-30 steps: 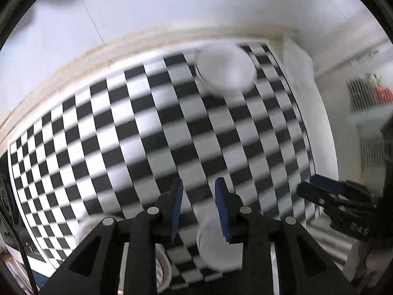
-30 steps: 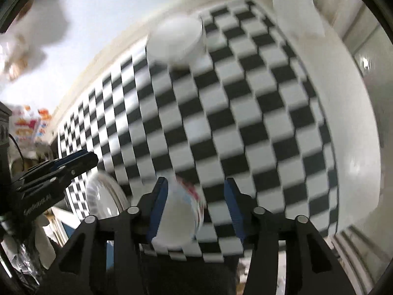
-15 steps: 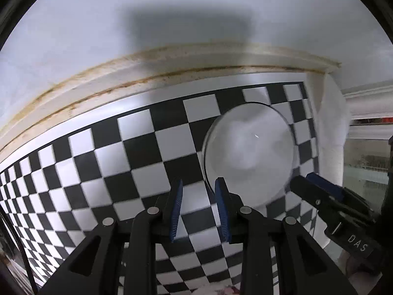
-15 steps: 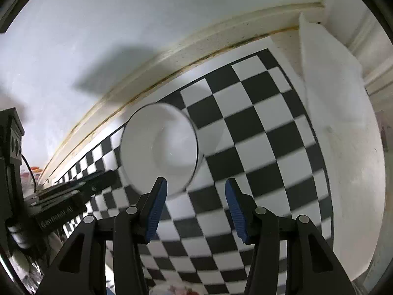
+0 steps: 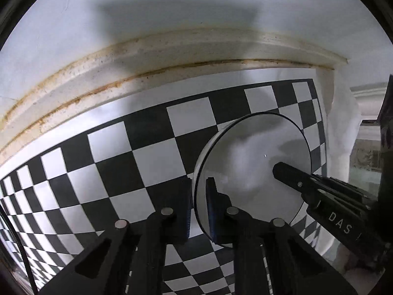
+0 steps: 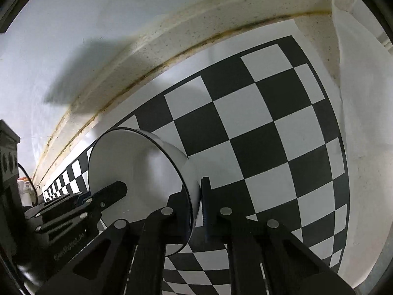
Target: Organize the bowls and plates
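A white bowl with a thin dark rim stands on the black-and-white checkered counter near the back wall. My left gripper straddles its left rim, one finger outside and one inside, jaws close around the wall. My right gripper straddles the opposite rim of the same bowl in the same way. Each gripper's fingers show in the other's view, reaching into the bowl: the right one and the left one.
The checkered counter ends at a stained cream upstand and white wall just behind the bowl. A white cloth or paper hangs at the counter's right end. A dark appliance stands at the far left.
Both grippers have moved forward to the back of the counter and onto the white bowl. Their jaws have narrowed around its rim from either side.
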